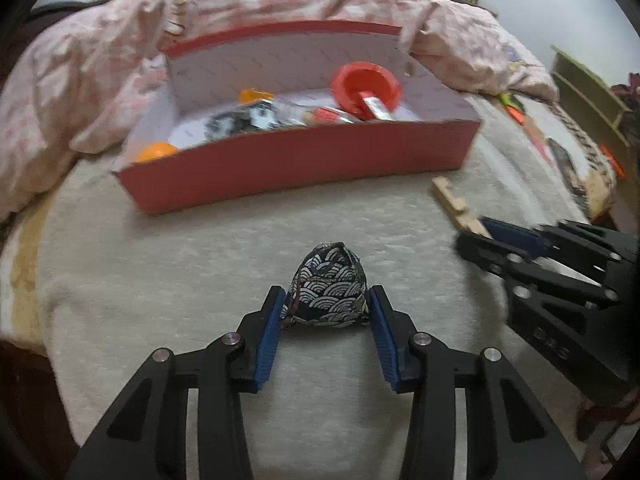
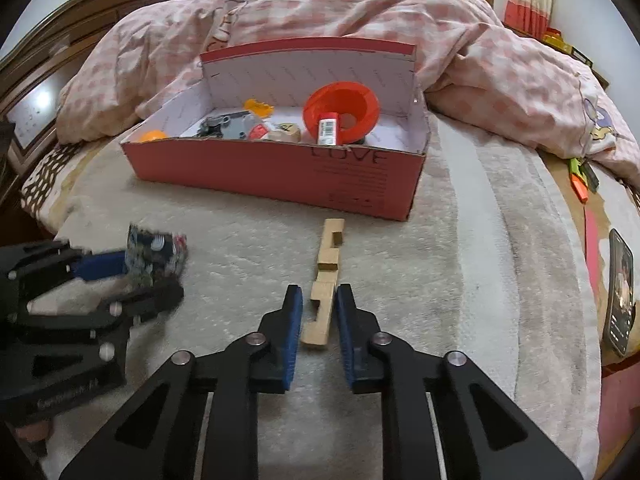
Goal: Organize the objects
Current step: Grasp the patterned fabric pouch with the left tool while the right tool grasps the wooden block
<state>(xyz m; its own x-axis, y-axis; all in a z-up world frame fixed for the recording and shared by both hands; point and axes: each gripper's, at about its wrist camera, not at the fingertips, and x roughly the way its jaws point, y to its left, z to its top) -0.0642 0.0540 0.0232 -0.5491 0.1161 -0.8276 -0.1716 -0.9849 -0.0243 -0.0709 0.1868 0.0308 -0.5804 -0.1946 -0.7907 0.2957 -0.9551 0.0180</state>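
A small dark pouch with a white wave pattern sits on the pale fleece blanket. My left gripper has its blue pads against both sides of the pouch. A notched wooden piece lies lengthwise on the blanket, pointing at the red box. Its near end is between the pads of my right gripper, which are closed in on it. In the left wrist view the right gripper shows at the right with the wooden piece sticking out. The left gripper and pouch appear blurred in the right wrist view.
The open red box holds an orange-red round cup, an orange ball and several small items. A pink quilt is heaped behind it. A phone lies at the right edge of the bed.
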